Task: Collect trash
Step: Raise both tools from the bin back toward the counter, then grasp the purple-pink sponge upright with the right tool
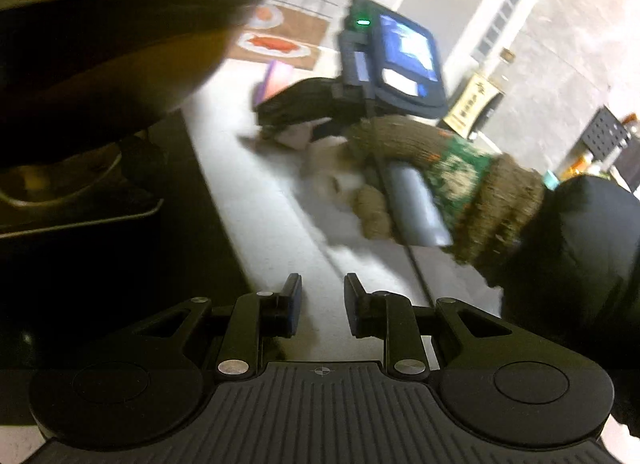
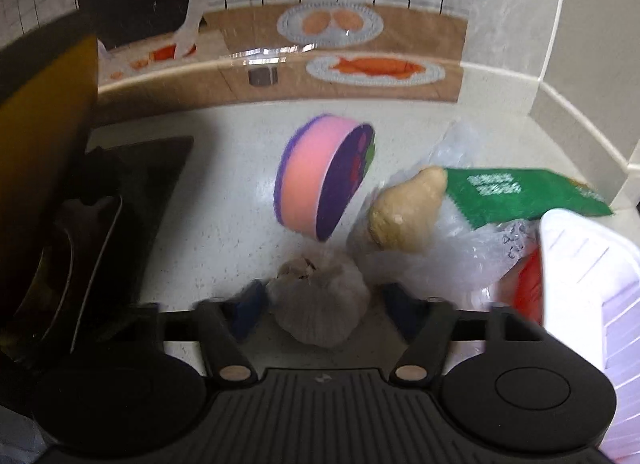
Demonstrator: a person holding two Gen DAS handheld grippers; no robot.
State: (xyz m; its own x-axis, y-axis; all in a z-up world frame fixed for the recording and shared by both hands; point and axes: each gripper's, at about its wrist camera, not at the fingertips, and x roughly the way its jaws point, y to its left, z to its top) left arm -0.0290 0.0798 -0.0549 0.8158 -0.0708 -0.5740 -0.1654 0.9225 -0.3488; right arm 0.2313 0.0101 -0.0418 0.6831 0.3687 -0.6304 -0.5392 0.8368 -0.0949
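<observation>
Barely begun: garlic bulb [image 2: 318, 310] on the worktop [image 2: 224, 232] between the right gripper [image 2: 320, 304] jaws, parted, contact too blurred to call; green wrapper [image 2: 520, 193], clear bag [image 2: 460, 252] uncollected; left gripper [image 1: 322, 304] jaws parted, empty.

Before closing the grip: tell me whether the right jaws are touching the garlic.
Apart. The right wrist view shows the garlic between the right gripper's open jaws, with counter visible at each side.

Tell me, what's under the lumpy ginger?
The ginger lies on a crumpled clear plastic bag, next to a green packet. Whatever is beneath the bag is hidden.
</observation>
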